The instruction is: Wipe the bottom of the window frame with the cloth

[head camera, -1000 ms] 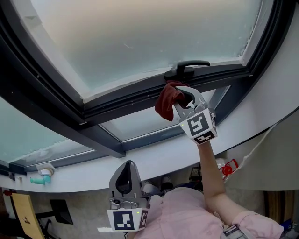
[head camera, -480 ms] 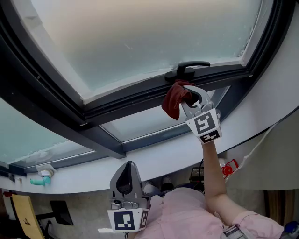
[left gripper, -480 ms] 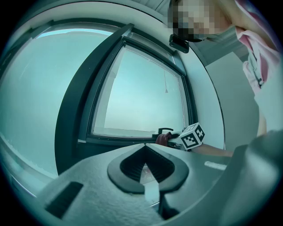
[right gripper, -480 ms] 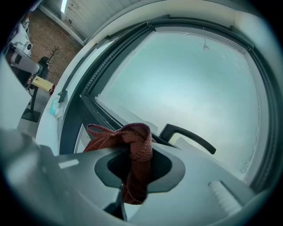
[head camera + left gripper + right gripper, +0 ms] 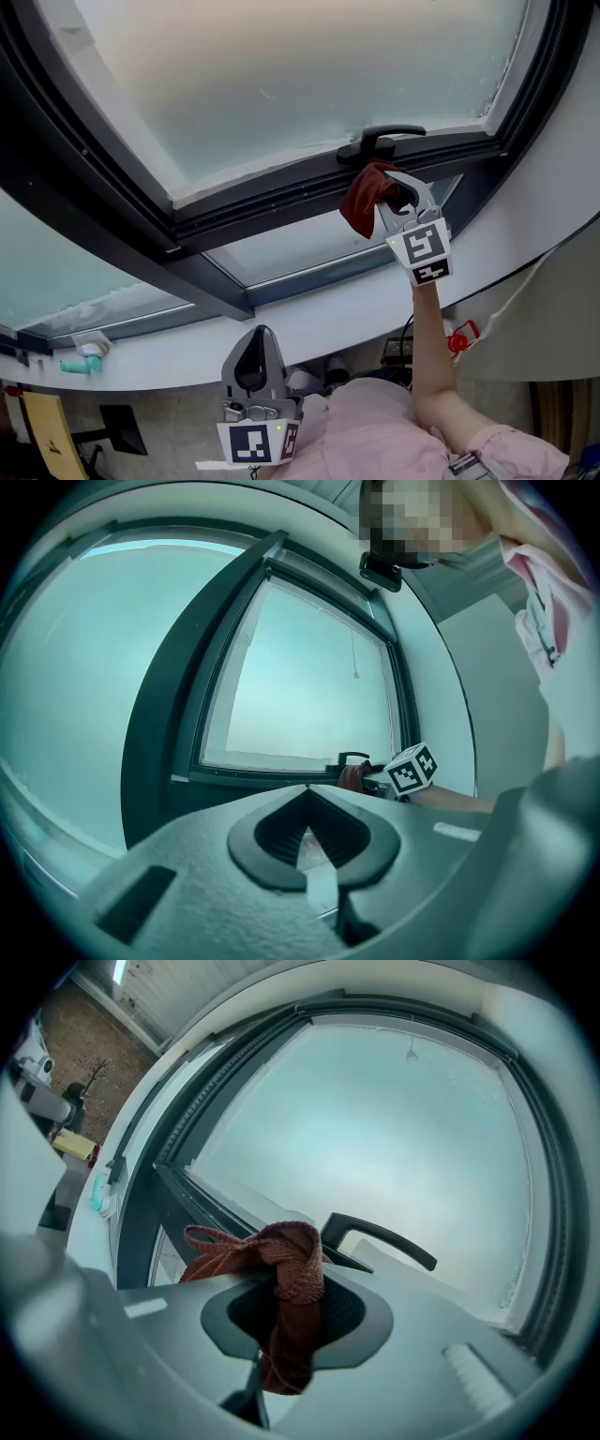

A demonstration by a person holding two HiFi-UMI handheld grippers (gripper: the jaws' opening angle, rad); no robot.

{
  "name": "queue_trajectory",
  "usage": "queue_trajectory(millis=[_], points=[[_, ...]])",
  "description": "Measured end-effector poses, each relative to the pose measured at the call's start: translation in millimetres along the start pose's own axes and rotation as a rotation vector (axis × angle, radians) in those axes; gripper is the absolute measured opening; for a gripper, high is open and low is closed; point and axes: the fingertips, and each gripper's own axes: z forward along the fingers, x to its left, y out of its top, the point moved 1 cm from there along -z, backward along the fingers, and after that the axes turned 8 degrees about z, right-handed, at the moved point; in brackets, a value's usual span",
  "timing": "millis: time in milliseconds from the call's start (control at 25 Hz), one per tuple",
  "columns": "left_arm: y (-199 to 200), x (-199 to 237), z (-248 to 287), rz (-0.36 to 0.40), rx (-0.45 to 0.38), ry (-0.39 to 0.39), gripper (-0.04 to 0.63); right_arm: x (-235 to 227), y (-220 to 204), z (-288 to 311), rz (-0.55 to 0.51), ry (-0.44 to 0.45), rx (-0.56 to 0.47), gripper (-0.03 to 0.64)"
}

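A dark red cloth (image 5: 366, 202) is bunched in my right gripper (image 5: 394, 192), whose jaws are shut on it. The cloth presses against the dark bottom rail of the window frame (image 5: 272, 202), just below the black window handle (image 5: 384, 139). In the right gripper view the cloth (image 5: 291, 1279) hangs between the jaws with the handle (image 5: 380, 1237) right behind it. My left gripper (image 5: 253, 361) is held low near the person's body, jaws shut with nothing in them. From the left gripper view the right gripper's marker cube (image 5: 412, 769) and the cloth (image 5: 352, 776) show far off.
A frosted pane (image 5: 281, 75) fills the frame above the rail, with a lower pane (image 5: 281, 248) beneath. A white sill (image 5: 309, 323) curves below. A teal and white object (image 5: 82, 354) sits on the sill at far left. A red object (image 5: 457, 337) lies under the sill at right.
My right gripper has slid the cloth to the right along the bottom rail, from left of the handle to under it. The left gripper has stayed still.
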Motion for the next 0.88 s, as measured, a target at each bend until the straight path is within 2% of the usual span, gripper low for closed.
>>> queue_trajectory(millis=[200,320,440,560,680,760,880], points=[[1.0,8.8,-2.3,-0.006,-0.006,-0.005,-0.003,-1.8,1.4,-0.8,0.069,-0.019,-0.026,0.075],[-0.2,16.1,-4.5,-0.010,-0.005,-0.012,-0.003,-1.1,4.9,-4.6,0.168,-0.030,-0.052,0.072],[-0.7,27.9,-7.2,-0.016,0.001,-0.012,-0.003,23.1,20.0,-12.8,0.253,0.009,-0.126,0.065],[3.8,39.6,-8.8,-0.013,-0.001,-0.017,-0.003,80.8,39.6,-14.4,0.281,0.122,-0.171,0.063],[7.8,50.7,-12.9,-0.009,-0.005,-0.020,-0.003,154.1,55.1,-4.0,0.340,0.306,-0.189,0.063],[8.6,59.9,-18.1,-0.010,-0.003,-0.009,-0.003,199.8,60.2,7.4,0.362,0.417,-0.171,0.062],[9.4,77.1,-29.9,-0.008,-0.004,0.025,-0.003,255.6,63.2,21.2,0.341,0.518,-0.130,0.061]])
